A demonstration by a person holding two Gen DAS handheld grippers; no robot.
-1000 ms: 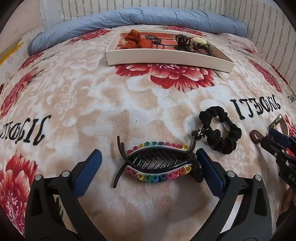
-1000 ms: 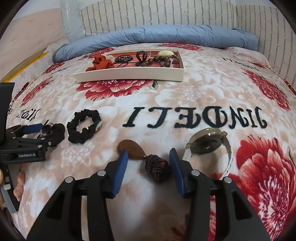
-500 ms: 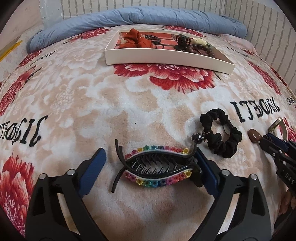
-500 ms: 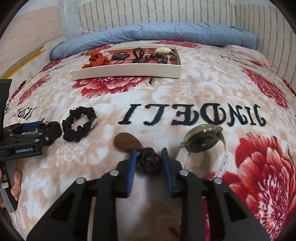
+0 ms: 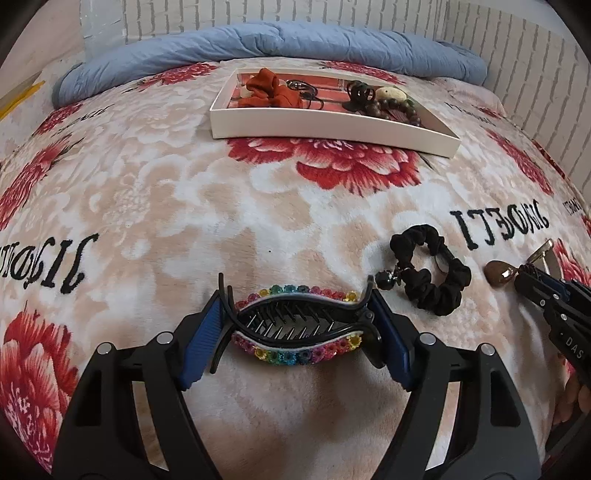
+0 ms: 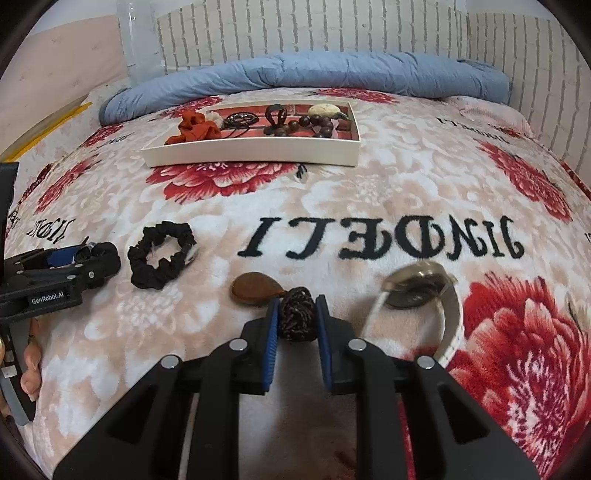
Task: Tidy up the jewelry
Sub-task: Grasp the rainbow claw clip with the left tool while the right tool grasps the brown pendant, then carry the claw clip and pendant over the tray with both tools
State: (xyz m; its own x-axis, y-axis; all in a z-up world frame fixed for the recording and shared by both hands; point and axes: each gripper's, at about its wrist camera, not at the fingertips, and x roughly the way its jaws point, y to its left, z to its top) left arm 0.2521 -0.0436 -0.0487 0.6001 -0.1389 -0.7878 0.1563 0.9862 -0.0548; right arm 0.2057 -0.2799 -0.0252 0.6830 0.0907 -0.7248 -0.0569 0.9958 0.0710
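I am working over a bed spread with a plush beige blanket (image 5: 155, 206) patterned in big red flowers and black lettering that reads upside down to me; a rolled blue quilt (image 6: 306, 74) lies along the far edge at twelve o'clock, with a white brick-patterned wall (image 6: 295, 29) behind it and on the right. Starting at my left, my left gripper (image 5: 297, 326) is closed in on the rainbow-studded black hair claw (image 5: 299, 326), a blue pad touching each end of the clip, which lies flat on the blanket. At about two o'clock from the clip sits the black scrunchie (image 5: 430, 271), its small dark bead charm nearly touching the clip's right tip. Farther right, at three o'clock in the left wrist view, my right gripper (image 6: 295, 319) is narrowed onto the dark braided knot (image 6: 296, 314) of a pendant, pads pressed on both sides; the brown teardrop stone (image 6: 256, 288) attached to it lies at eleven o'clock from the knot, on the blanket. Just to the right, at two o'clock from the knot, a wristwatch (image 6: 417, 288) with a pale strap rests on its side. Far ahead at twelve o'clock stands the white tray (image 6: 255, 153), holding an orange scrunchie (image 6: 194, 129), dark hair ties, a brown claw clip and a string of wooden beads (image 6: 314, 123).
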